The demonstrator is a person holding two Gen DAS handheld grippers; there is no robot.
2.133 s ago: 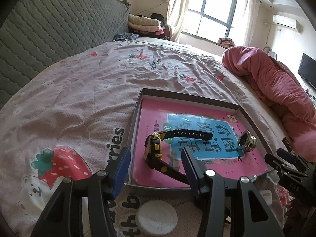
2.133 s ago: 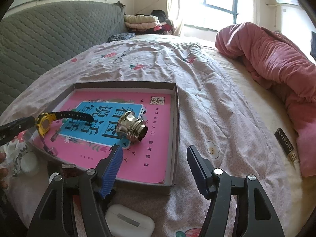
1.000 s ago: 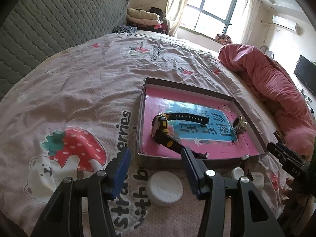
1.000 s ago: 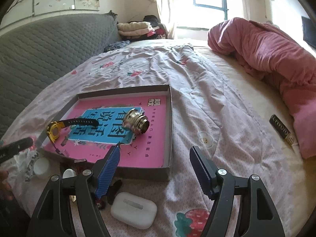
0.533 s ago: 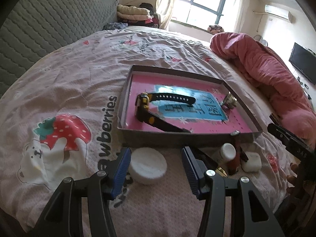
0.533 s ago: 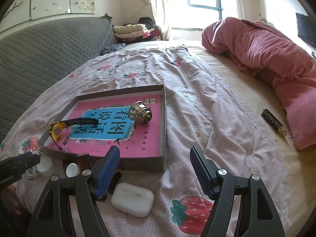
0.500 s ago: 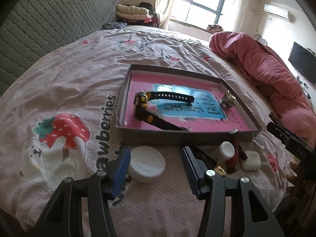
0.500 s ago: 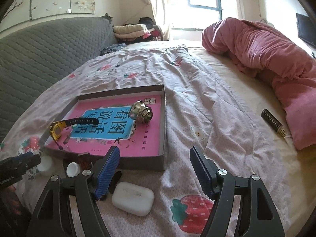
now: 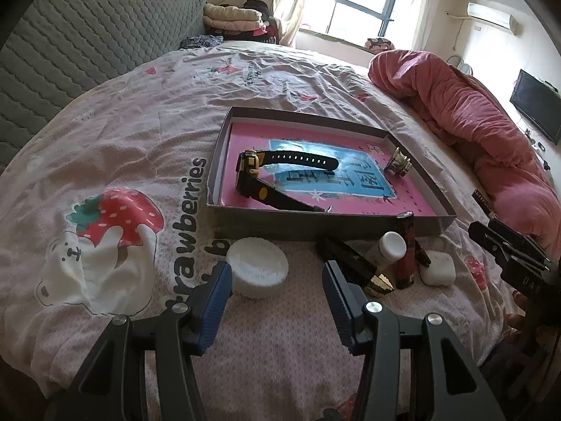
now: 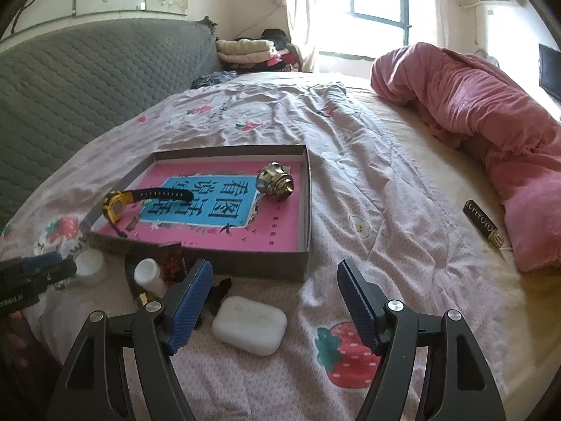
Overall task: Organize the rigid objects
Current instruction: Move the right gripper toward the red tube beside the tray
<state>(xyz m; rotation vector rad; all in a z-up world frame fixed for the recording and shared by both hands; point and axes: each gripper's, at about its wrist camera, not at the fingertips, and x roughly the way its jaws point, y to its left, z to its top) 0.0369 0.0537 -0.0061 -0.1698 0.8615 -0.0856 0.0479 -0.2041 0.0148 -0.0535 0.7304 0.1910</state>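
Partly hidden behind the left claw (image 9: 277,296), a black tube (image 9: 354,263).

bright window (image 10: 377,3) backlight, fisheye-warped edges

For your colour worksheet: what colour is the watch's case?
Yellow, with a black strap; the watch shows best in the right wrist view.

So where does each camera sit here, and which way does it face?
Left wrist: on the left gripper, low over the bed, facing the box and window; its own open fingers show, the right gripper at the right edge.
Right wrist: on the right gripper, facing the same box from its other corner; own open fingers show.
Both share box, watch, earbud case.
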